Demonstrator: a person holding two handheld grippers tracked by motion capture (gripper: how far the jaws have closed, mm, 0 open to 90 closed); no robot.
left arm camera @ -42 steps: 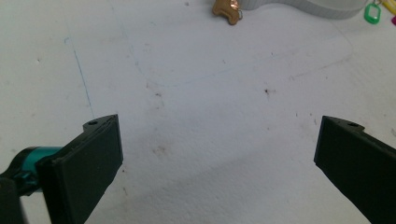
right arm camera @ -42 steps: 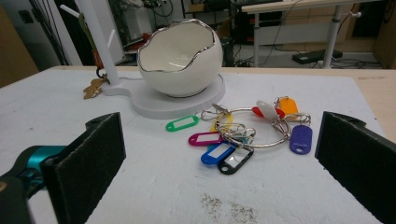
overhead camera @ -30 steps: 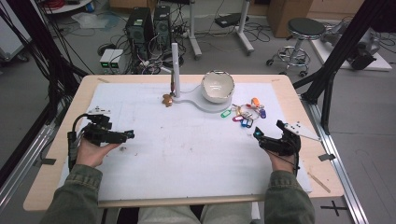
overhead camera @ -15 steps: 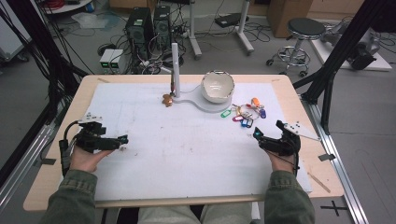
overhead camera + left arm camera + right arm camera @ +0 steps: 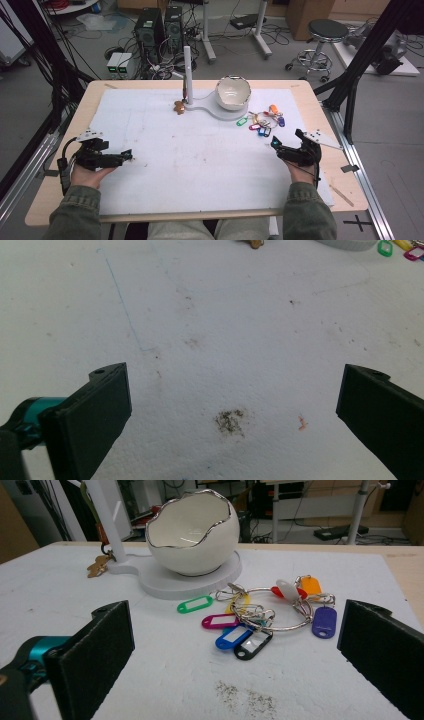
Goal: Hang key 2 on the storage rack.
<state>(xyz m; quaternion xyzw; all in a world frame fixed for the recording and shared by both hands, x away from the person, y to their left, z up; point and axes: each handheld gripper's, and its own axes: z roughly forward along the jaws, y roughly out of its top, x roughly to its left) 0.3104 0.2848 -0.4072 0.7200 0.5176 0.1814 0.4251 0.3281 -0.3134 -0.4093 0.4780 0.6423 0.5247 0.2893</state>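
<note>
**Lining up on the key tags**

Working from the biggest thing down, I see the counter [image 5: 60, 200] under its white sheet [image 5: 200, 150], which is stained and scuffed. At the far middle of the sheet stands a white stand [image 5: 210, 107] with an upright post [image 5: 187, 75], and on its base sits a white egg-shaped bowl [image 5: 232, 92] with a jagged silver rim. A small brass-coloured charm [image 5: 179, 106] lies at the foot of the post.

What has changed: over the last second my left tongs [image 5: 125, 155] have dropped back toward me and settled low at the near left of the sheet, well away from everything. Their jaws stand wide apart over bare sheet, with just a dark smudge [image 5: 230, 421] between them. My right tongs [image 5: 275, 145] have hardly moved; they rest at the near right, jaws also wide apart and holding nothing.

To my eye, that leaves the right side to do the work. The bunch of key tags [image 5: 260, 615] lies on the sheet just beside the stand's base, right of the bowl, and the right gripper view looks straight at it between its jaws. The tags, green, pink, blue, black, purple and orange, fan out from metal rings. I judge the next move is a short reach forward to close on the ring.
</note>
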